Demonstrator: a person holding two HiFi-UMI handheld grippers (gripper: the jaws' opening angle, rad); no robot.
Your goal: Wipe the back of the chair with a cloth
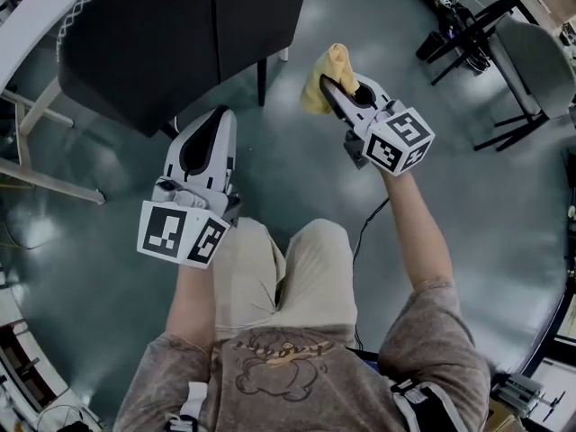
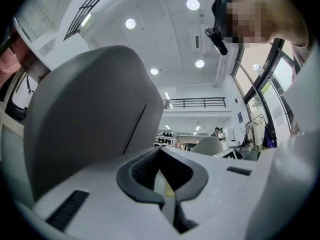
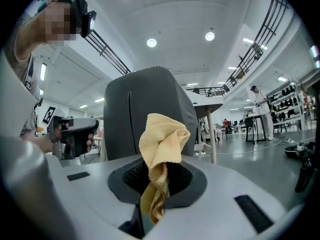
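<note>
The dark grey chair (image 1: pixel 171 34) stands at the upper left of the head view, its back (image 3: pixel 150 109) upright and facing me. My right gripper (image 1: pixel 328 86) is shut on a crumpled yellow cloth (image 1: pixel 326 77), held off the chair's right side and apart from it. In the right gripper view the cloth (image 3: pixel 162 139) sticks up from the right gripper (image 3: pixel 157 179). My left gripper (image 1: pixel 219 115) points at the chair's lower edge. Seen from the left gripper view, the left gripper (image 2: pixel 161 156) is shut and empty, and the chair back (image 2: pixel 85 114) rises close by at the left.
A white table frame (image 1: pixel 36 120) stands left of the chair. Black-legged furniture (image 1: pixel 504 52) is at the upper right. A cable (image 1: pixel 369 219) runs across the grey floor by my legs. A pale table (image 3: pixel 210 109) and a distant person (image 3: pixel 260 111) are behind the chair.
</note>
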